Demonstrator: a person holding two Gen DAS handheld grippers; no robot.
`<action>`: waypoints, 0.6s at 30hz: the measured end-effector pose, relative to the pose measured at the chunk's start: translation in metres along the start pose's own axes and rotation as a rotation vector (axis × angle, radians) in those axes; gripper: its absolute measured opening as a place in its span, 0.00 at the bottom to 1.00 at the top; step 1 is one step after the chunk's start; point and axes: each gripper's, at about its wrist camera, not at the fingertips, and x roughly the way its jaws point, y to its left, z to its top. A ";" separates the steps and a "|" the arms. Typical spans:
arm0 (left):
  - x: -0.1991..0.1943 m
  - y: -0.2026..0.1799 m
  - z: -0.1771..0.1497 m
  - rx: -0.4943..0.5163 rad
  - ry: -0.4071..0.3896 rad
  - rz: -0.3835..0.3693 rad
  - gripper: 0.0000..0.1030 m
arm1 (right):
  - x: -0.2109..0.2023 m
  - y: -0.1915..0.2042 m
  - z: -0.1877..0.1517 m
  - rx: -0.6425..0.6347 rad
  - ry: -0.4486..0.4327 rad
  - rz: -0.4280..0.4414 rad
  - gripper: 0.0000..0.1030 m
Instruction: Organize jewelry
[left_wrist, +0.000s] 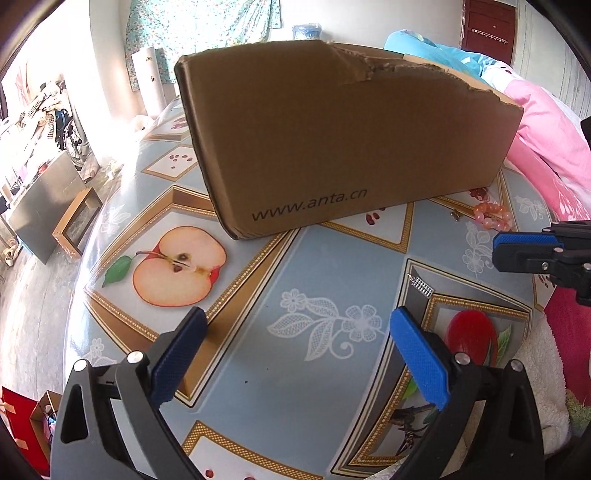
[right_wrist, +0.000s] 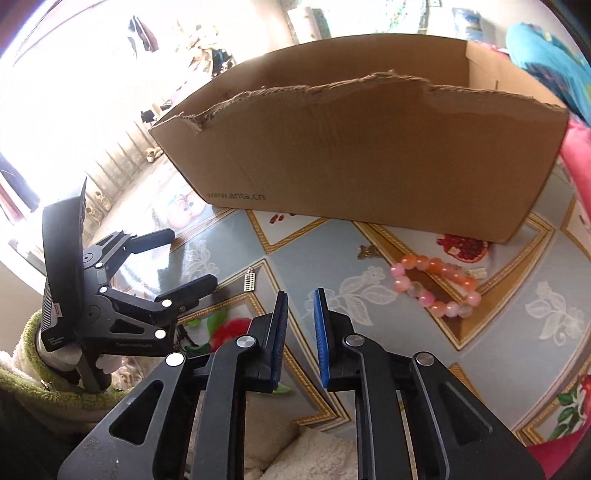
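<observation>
A bracelet of pink and orange beads (right_wrist: 424, 298) lies on the patterned table in front of the cardboard box (right_wrist: 369, 147), ahead and to the right of my right gripper (right_wrist: 300, 299). That gripper's blue pads stand a narrow gap apart with nothing between them. A small silver pendant (right_wrist: 250, 282) lies left of it, and a tiny gold butterfly piece (right_wrist: 367, 251) lies nearer the box. My left gripper (left_wrist: 298, 317) hovers wide open and empty over the table. From there the pendant (left_wrist: 421, 286) is just beyond its right finger, and the bracelet (left_wrist: 493, 218) is at far right.
The open-topped box (left_wrist: 332, 140) with a torn rim fills the back of the table (left_wrist: 314, 266). Pink bedding (left_wrist: 546, 147) lies to the right. The table's left edge drops to the floor, where a wooden frame (left_wrist: 75, 225) stands. A small white piece (right_wrist: 480, 272) lies by the bracelet.
</observation>
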 end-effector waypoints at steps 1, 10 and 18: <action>0.000 0.000 0.001 0.001 0.001 0.002 0.95 | -0.005 -0.004 -0.001 0.007 -0.016 -0.023 0.18; 0.003 0.000 0.003 -0.002 0.019 0.007 0.96 | -0.020 -0.035 0.007 -0.007 -0.071 -0.176 0.21; 0.005 0.000 0.005 -0.002 0.027 0.001 0.96 | 0.005 -0.025 0.014 -0.132 -0.018 -0.250 0.22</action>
